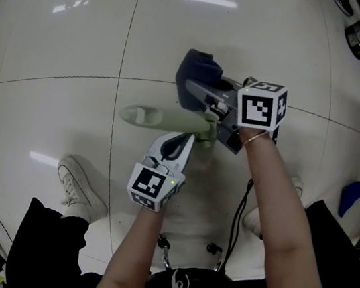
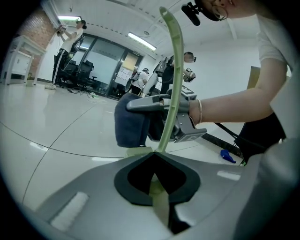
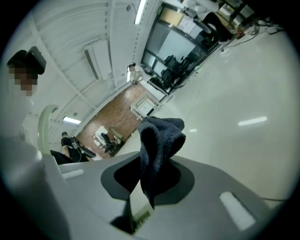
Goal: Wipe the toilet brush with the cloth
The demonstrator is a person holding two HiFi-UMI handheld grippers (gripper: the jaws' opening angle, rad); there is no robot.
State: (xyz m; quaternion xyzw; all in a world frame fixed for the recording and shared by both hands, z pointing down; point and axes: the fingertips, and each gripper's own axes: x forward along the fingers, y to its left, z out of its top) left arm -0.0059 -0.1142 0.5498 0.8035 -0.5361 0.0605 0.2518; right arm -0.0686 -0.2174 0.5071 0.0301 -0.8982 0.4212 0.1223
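left tongs (image 2: 157, 186) grip toilet brush (image 2: 174, 70), right tongs (image 3: 142, 199) pinch cloth (image 3: 159, 140).

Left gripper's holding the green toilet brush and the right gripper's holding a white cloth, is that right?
Not quite. The cloth in the right gripper is dark blue, not white; the right gripper view shows it. The left gripper does hold the green toilet brush.

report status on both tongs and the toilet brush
Left tongs shut on pale green plastic toilet brush. Right tongs shut on dark blue cloth, held beside the brush; contact unclear. White sneaker nearby, not blocking.
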